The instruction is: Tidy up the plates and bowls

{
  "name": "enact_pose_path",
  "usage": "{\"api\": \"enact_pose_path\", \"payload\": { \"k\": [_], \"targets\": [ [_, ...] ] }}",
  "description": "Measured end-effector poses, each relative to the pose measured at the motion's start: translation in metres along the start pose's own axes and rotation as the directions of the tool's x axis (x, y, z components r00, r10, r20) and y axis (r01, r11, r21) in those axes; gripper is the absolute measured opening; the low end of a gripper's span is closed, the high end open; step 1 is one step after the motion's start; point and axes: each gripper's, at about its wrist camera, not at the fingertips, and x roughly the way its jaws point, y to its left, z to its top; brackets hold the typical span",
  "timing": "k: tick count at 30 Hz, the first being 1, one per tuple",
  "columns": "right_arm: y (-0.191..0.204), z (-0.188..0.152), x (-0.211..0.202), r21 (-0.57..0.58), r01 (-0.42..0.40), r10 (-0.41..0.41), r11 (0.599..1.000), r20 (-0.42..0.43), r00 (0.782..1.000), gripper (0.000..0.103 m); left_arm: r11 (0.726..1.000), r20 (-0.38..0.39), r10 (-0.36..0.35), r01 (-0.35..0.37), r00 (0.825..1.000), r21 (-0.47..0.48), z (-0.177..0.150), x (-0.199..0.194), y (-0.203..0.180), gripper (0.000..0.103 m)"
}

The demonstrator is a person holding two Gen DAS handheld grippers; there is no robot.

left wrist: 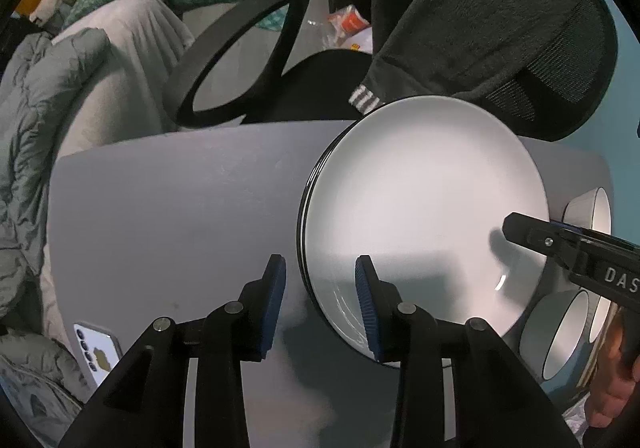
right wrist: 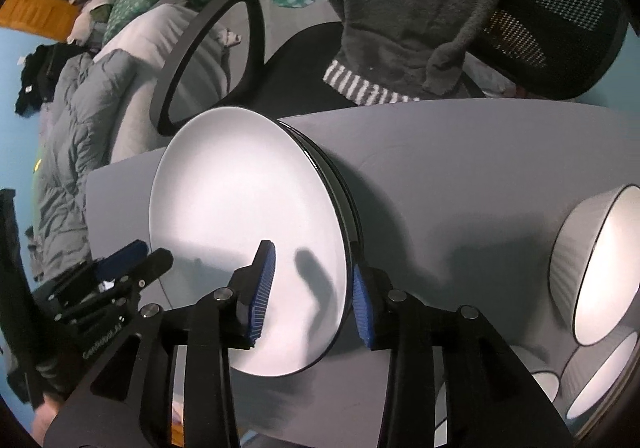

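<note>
My left gripper stands spread, its blue ribbed pads on either side of the near rim of the stack of round white plates with black edges; the right pad overlaps the top plate's face, the left pad lies over bare table, and neither clearly touches the rim. My right gripper is likewise spread, straddling the opposite rim of the same stack, one pad over the white face and one just outside the black edge, with a visible gap at the rim. The stack rests flat on the grey table top, towards its far edge. Beside it, near my right gripper, stand grey bowls with white interiors, tipped towards the camera; how many I cannot tell. A white phone lies at the table's near left corner. Behind the table stands a black mesh office chair draped with a dark grey fleece garment.
</note>
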Motion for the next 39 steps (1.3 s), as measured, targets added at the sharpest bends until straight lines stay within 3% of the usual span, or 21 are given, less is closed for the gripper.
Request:
{"api": "enact_pose_path", "payload": {
  "k": [3, 7, 12, 14, 18, 22, 32, 39],
  "targets": [
    [0.002, -0.004, -0.007, -0.009, 0.045, -0.045, 0.999, 0.033, 0.998, 0.045, 1.0, 0.034, -0.004, 0.004, 0.999, 0.007, -0.004, -0.012, -0.003, 0.039],
    [0.004, -0.007, -0.018, -0.037, 0.066, -0.064, 0.997, 0.073, 0.995, 0.046, 1.0, 0.087, -0.015, 0.014, 0.996, 0.012, -0.011, -0.032, -0.008, 0.044],
    [0.017, -0.016, -0.045, -0.095, 0.126, -0.109, 0.988, 0.165, 0.98, 0.047, 0.999, 0.189, 0.004, -0.013, 0.982, 0.045, -0.024, -0.066, -0.015, 0.07],
    [0.022, -0.022, -0.061, -0.118, 0.158, -0.129, 0.98, 0.218, 0.967, 0.054, 0.998, 0.218, 0.021, -0.034, 0.976, 0.055, -0.029, -0.081, -0.017, 0.071],
    [0.032, -0.031, -0.088, -0.157, 0.2, -0.148, 0.967, 0.291, 0.945, 0.056, 0.999, 0.261, 0.026, -0.035, 0.965, 0.032, -0.042, -0.111, -0.017, 0.072],
    [0.041, -0.045, -0.115, -0.175, 0.22, -0.148, 0.96, 0.349, 0.926, 0.061, 1.0, 0.3, -0.004, 0.004, 0.954, -0.002, -0.055, -0.135, -0.011, 0.078],
    [0.059, -0.083, -0.164, -0.183, 0.26, -0.156, 0.948, 0.446, 0.881, 0.071, 0.997, 0.369, -0.033, 0.058, 0.929, -0.057, -0.087, -0.183, 0.007, 0.079],
    [0.072, -0.107, -0.188, -0.18, 0.29, -0.165, 0.94, 0.503, 0.848, 0.072, 1.0, 0.441, 0.022, -0.01, 0.897, -0.03, -0.112, -0.21, 0.017, 0.081]
  ]
}}
